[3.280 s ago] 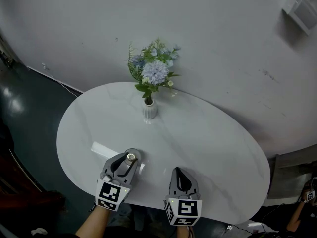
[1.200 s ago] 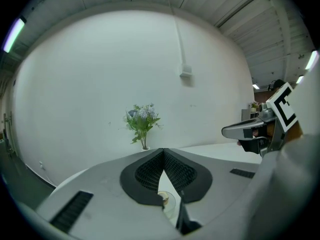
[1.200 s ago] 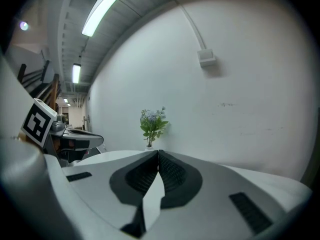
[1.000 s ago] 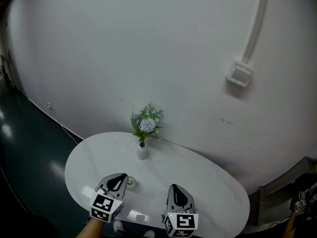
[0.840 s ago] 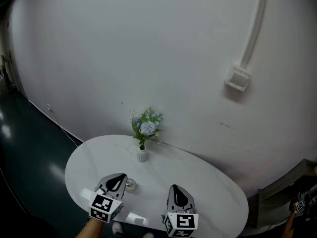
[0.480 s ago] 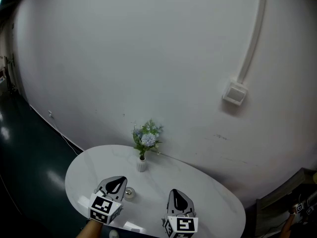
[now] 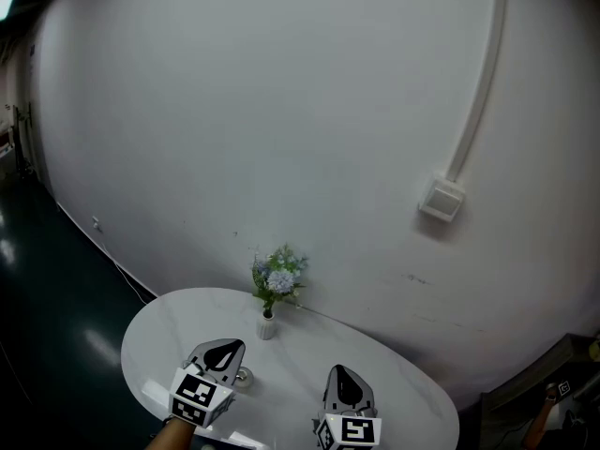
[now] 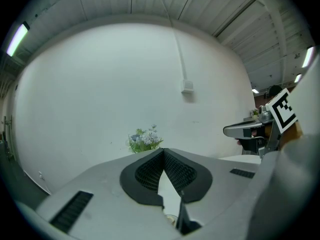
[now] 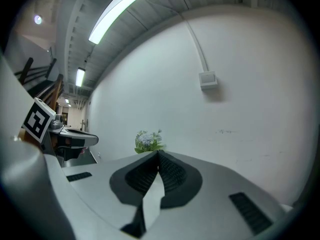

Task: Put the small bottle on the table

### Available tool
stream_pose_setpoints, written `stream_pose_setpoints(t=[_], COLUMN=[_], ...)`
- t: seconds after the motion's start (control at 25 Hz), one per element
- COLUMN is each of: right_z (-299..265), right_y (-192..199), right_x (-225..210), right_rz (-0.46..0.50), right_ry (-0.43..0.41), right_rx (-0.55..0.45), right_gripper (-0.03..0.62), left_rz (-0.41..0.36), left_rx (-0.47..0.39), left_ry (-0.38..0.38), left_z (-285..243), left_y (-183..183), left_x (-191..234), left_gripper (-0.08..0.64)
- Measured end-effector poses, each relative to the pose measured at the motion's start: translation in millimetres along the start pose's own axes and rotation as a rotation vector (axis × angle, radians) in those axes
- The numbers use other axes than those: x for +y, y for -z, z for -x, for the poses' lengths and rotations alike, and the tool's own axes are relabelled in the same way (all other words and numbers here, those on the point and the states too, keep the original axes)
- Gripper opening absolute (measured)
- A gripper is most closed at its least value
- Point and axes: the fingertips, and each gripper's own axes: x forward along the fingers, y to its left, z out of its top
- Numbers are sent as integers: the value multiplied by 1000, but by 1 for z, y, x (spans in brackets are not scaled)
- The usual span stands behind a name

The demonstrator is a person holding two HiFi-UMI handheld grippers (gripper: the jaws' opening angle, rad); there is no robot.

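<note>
While left gripper (image 7: 225, 349) and right gripper (image 7: 343, 381) hold jaws together, small bottle (image 7: 244, 376), pale, shiny-topped, on table (image 7: 300, 354)

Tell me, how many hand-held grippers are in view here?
2. The left hand-held gripper hangs over the table's near left, beside the small bottle; the right hand-held gripper hangs over its near edge, further right. Neither is hidden.

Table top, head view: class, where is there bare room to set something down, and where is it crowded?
Free: the right end of the table, from the vase to the right rim, and the strip between the left tongs and right tongs. Crowded: beside the left tongs, where the small bottle stands.
</note>
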Motion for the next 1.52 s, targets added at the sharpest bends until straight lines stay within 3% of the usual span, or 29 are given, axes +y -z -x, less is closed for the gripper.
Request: stream_pose_setpoints(t=[1.52], right_z=[2], right_y=[-4], right_x=[-7], right_rz=[19], right_ry=[3], right_rx=[20], right_gripper=[63], left_rz=[-5], left_rx=[4], left_ry=[6], left_z=[5], left_y=[-1], left_x=[0], left_gripper=[11])
